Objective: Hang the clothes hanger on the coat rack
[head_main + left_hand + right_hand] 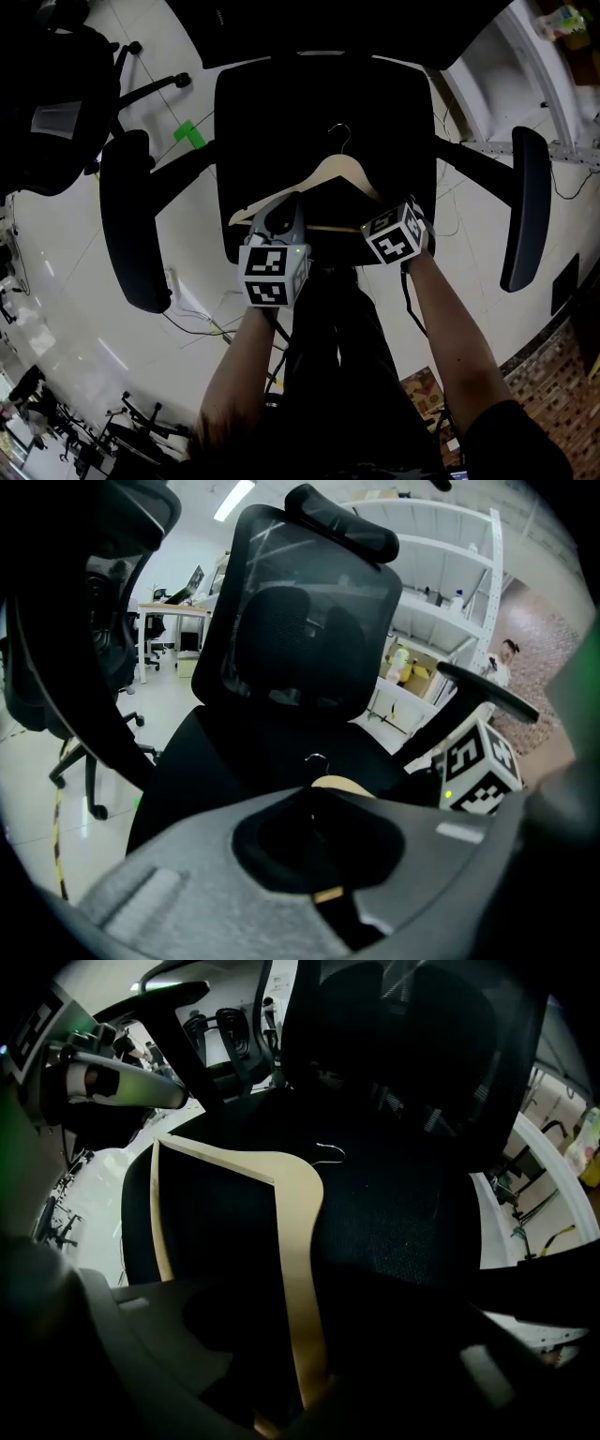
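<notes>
A wooden clothes hanger (pixel 333 171) with a metal hook (pixel 339 131) lies on the black seat (pixel 281 103) of an office chair. My left gripper (pixel 281 211) sits over the hanger's left arm. In the left gripper view its jaws (pixel 328 874) stand close together with a tan sliver of the hanger pinched between them, and the hanger's crown (pixel 345 786) shows beyond. My right gripper (pixel 389 214) points steeply down at the hanger's right end. In the right gripper view the hanger's arm (pixel 298 1241) runs between its wide-apart jaws (pixel 309 1401), which stand open. No coat rack is in view.
The chair's armrests (pixel 127 220) (pixel 527 206) flank the seat, and its backrest (pixel 300 611) rises behind. Another black chair (pixel 47 84) stands at the top left. White shelving (pixel 525 66) is at the top right, with green tape (pixel 192 134) and cables on the pale floor.
</notes>
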Demonstrator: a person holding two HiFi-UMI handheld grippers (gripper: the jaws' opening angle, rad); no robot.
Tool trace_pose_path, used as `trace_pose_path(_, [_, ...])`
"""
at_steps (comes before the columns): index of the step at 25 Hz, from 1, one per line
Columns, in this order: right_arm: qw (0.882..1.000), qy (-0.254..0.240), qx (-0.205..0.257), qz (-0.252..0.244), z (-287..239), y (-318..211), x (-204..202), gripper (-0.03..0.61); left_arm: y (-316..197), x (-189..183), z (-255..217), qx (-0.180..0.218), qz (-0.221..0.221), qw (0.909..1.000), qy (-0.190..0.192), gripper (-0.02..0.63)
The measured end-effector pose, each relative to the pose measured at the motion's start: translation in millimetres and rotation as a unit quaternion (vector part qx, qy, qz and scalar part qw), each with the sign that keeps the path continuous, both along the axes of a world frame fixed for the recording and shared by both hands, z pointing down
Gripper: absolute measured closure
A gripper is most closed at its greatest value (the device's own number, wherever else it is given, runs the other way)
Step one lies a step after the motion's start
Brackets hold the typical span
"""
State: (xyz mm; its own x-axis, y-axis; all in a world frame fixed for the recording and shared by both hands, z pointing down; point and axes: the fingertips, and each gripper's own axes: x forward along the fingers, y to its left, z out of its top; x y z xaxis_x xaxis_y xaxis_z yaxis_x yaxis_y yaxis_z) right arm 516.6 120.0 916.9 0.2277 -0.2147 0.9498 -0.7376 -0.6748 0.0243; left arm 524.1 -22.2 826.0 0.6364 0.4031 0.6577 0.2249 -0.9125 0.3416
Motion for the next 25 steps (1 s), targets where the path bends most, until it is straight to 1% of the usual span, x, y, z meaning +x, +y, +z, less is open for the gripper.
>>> trace_pose_path(5, [1.0,0.005,-0.004,-0.002,-0.9,-1.6,-1.7,0.399,3.9,-3.0,1.1,0.0,0.001,1.0,-0.002,0.608])
trace_pose_path(6, [1.0,0.004,-0.006,-0.004,-1.2,-2.9,-2.5,0.415,4.9,-3.9,1.0,-0.001,0.002,1.0,-0.002,0.607])
trace_pose_path(8, [1.0,0.004,-0.01,-0.012,-1.2,-5.6,-4.9,0.468,7.4,-5.7,-0.2,-0.003,0.003,1.0,-0.004,0.607])
trace_pose_path(11, [0.999,0.004,-0.018,-0.027,-0.5,-7.6,-6.0,0.476,10.7,-7.5,-2.7,-0.006,0.003,1.0,-0.004,0.607])
trace_pose_path(15, [0.999,0.012,-0.012,-0.031,-7.7,-8.9,-7.1,0.48,11.3,-12.6,-3.0,-0.004,0.003,1.0,-0.008,0.607])
trace_pose_path(20, [0.999,0.047,-0.001,-0.018,-25.3,-7.7,-3.7,0.482,7.0,-10.0,-16.3,-0.009,-0.007,0.9999,0.007,0.607])
trace_pose_path(25, [0.998,0.067,-0.002,0.009,-49.8,-2.5,4.1,0.482,4.1,-3.6,-38.4,-0.014,-0.012,0.9994,0.029,0.607])
